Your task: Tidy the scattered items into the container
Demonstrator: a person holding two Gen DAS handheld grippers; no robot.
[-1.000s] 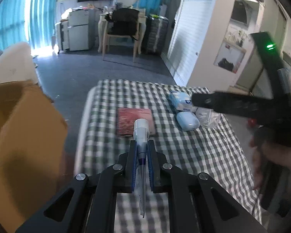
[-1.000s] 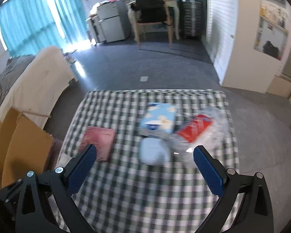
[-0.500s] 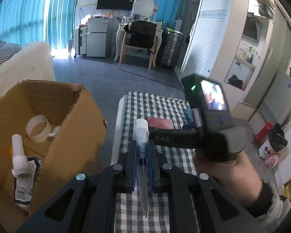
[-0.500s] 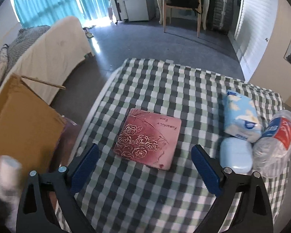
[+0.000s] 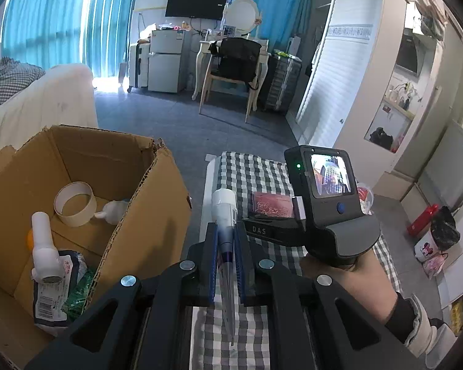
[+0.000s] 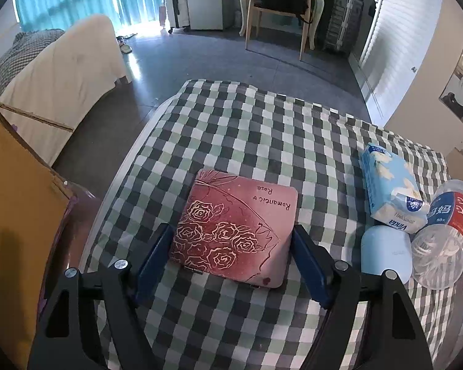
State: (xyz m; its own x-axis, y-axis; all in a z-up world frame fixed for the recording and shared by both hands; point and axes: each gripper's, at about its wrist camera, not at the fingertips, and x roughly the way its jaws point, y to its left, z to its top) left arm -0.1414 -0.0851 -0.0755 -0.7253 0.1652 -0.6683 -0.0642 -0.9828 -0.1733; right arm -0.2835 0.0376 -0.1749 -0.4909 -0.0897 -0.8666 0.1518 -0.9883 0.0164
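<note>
1. Your left claw [image 5: 225, 246] pinches a white-capped tube [image 5: 224, 215], beside the open cardboard box [image 5: 114, 160].
2. Your right claw [image 6: 231, 256] is closing around the red rose-patterned case [image 6: 234, 225]; whether the pads touch it yet is unclear.
3. That case lies flat on the checkered bench [image 6: 247, 129], with the tissue pack [image 6: 392, 191] well right of it.
</note>
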